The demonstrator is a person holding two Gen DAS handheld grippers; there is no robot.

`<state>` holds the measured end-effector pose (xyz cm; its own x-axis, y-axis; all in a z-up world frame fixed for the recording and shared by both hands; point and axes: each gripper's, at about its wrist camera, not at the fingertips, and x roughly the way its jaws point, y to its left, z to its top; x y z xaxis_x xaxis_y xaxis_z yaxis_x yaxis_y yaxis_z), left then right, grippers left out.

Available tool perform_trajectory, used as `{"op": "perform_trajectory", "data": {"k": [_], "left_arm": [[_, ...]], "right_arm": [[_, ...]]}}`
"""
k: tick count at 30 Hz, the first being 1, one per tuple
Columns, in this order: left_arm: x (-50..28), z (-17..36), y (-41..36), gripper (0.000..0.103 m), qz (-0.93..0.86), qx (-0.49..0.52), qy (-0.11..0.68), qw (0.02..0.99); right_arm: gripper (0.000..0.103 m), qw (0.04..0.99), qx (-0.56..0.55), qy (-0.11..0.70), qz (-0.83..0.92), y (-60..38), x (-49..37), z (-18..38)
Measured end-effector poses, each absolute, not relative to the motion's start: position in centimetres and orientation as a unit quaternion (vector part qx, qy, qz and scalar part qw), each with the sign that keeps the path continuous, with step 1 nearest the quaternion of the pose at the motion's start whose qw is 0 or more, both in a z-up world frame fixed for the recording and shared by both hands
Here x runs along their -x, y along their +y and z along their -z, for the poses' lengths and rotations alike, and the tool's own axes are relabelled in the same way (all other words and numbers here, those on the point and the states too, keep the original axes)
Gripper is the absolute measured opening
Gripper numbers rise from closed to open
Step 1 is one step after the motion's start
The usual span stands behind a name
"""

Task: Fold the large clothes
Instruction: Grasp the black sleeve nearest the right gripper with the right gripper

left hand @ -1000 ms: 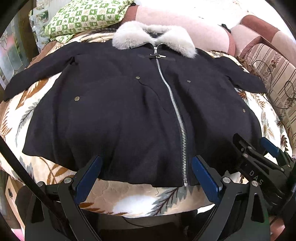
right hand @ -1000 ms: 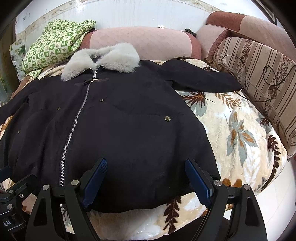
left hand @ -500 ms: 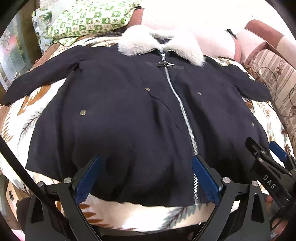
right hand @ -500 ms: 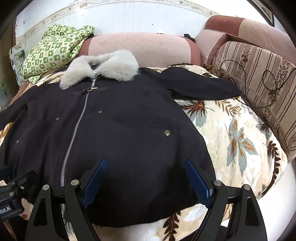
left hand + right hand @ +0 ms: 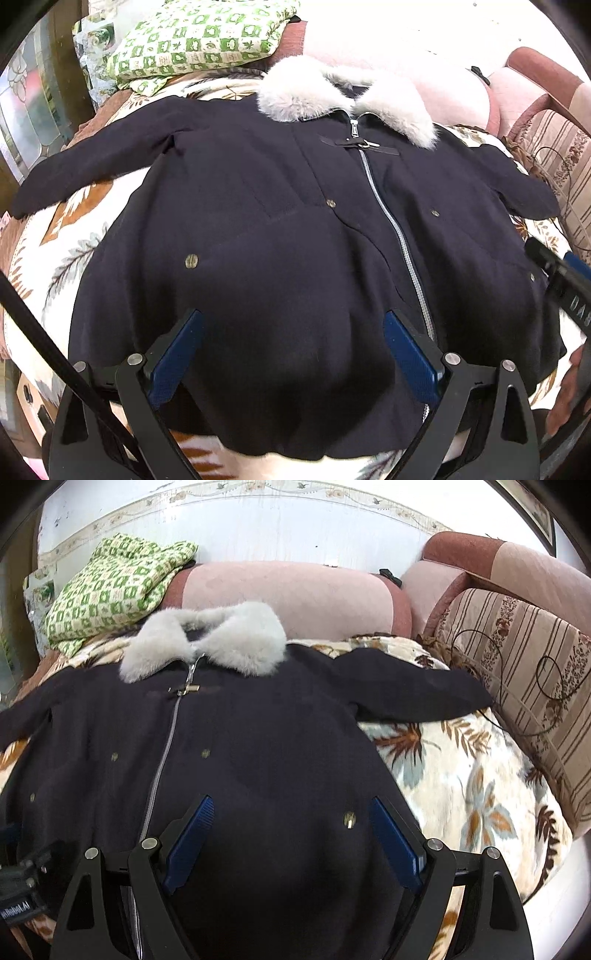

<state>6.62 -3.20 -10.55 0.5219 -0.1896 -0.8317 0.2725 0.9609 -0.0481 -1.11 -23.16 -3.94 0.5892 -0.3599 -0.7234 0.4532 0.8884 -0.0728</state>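
A dark navy coat (image 5: 288, 236) (image 5: 258, 746) with a pale fur collar (image 5: 343, 92) (image 5: 207, 642) and a silver zipper (image 5: 399, 236) lies face up, spread flat on a leaf-patterned blanket (image 5: 66, 251) (image 5: 472, 775). Both sleeves stretch out sideways. My left gripper (image 5: 293, 345) hovers open over the coat's lower left half, nothing between its blue pads. Over the lower right half my right gripper (image 5: 291, 829) is open too. The right gripper's body (image 5: 565, 280) shows at the right edge of the left wrist view.
A green checked quilt (image 5: 199, 37) (image 5: 114, 587) is piled at the back left. Pink sofa cushions (image 5: 295, 594) run behind the collar. A striped cushion (image 5: 532, 664) with a thin cable borders the right side. A hand (image 5: 569, 391) holds the right tool.
Both grippers have moved forward and lower over the coat, from its hem edge to above its lower body. The coat itself has not moved.
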Motion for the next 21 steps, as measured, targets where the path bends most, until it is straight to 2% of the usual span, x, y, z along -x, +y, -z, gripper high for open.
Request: {"op": "perform_trajectory", "data": {"k": [5, 10, 17, 21], "left_arm": [[-8.0, 10.4, -3.8, 0.097, 0.133, -0.054, 0.461, 0.876], [-9.3, 10.7, -3.9, 0.097, 0.133, -0.055, 0.460, 0.876], [-10.3, 12.6, -3.7, 0.097, 0.139, -0.052, 0.464, 0.873], [-10.1, 12.8, -3.9, 0.097, 0.141, -0.065, 0.452, 0.878]], "right_arm": [[0.089, 0.893, -0.053, 0.368, 0.253, -26.5, -1.4, 3.5], [0.089, 0.879, -0.076, 0.352, 0.313, -34.0, -4.3, 5.0], [0.089, 0.825, -0.287, 0.345, 0.343, -47.8, -3.1, 8.7], [0.089, 0.796, -0.348, 0.322, 0.377, -53.2, -1.0, 10.7]]}}
